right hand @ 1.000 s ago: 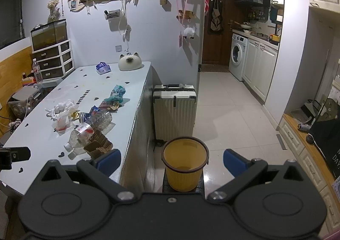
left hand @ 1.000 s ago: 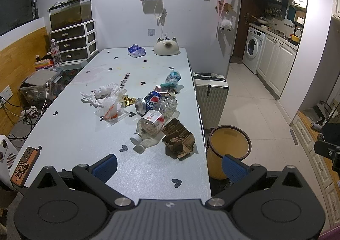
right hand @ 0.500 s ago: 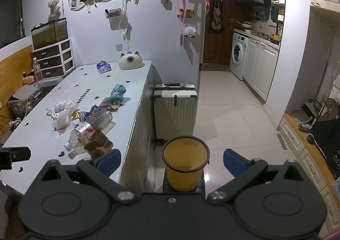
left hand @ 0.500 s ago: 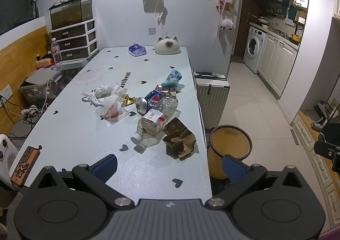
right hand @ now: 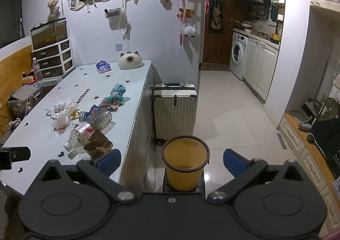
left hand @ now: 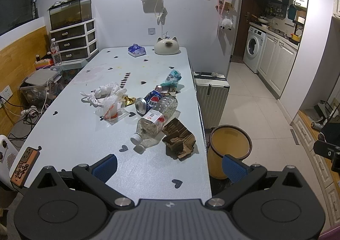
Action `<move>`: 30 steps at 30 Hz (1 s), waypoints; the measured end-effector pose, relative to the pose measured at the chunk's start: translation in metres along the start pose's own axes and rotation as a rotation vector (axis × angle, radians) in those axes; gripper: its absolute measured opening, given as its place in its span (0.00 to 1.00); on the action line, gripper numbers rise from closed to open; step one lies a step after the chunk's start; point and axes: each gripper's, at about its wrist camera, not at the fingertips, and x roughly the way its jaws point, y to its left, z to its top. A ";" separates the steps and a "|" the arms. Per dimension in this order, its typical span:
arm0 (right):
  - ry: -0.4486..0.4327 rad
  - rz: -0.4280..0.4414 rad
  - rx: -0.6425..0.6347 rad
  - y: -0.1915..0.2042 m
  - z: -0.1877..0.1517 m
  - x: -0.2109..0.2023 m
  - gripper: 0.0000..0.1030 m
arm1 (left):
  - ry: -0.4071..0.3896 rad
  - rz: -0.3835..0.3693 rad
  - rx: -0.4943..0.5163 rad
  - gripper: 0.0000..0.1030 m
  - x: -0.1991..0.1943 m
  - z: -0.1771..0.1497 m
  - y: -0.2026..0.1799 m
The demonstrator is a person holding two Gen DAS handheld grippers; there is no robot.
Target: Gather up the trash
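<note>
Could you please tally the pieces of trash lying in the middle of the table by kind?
Clear plastic bottle: 1
Blue soda can: 1
Torn cardboard: 1
White plastic bags: 2, crumpled bag and bag with red inside
Wrappers: 3, gold wrapper, teal wrapper, dark wrapper
Total: 8

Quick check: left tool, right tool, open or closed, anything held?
Left tool: open, holding nothing, short of the trash on the table.
Right tool: open, holding nothing, pointed at the yellow bin on the floor.
</note>
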 end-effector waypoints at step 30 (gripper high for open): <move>0.003 0.002 -0.001 0.001 0.005 -0.002 1.00 | 0.001 0.001 0.000 1.00 0.000 0.000 0.000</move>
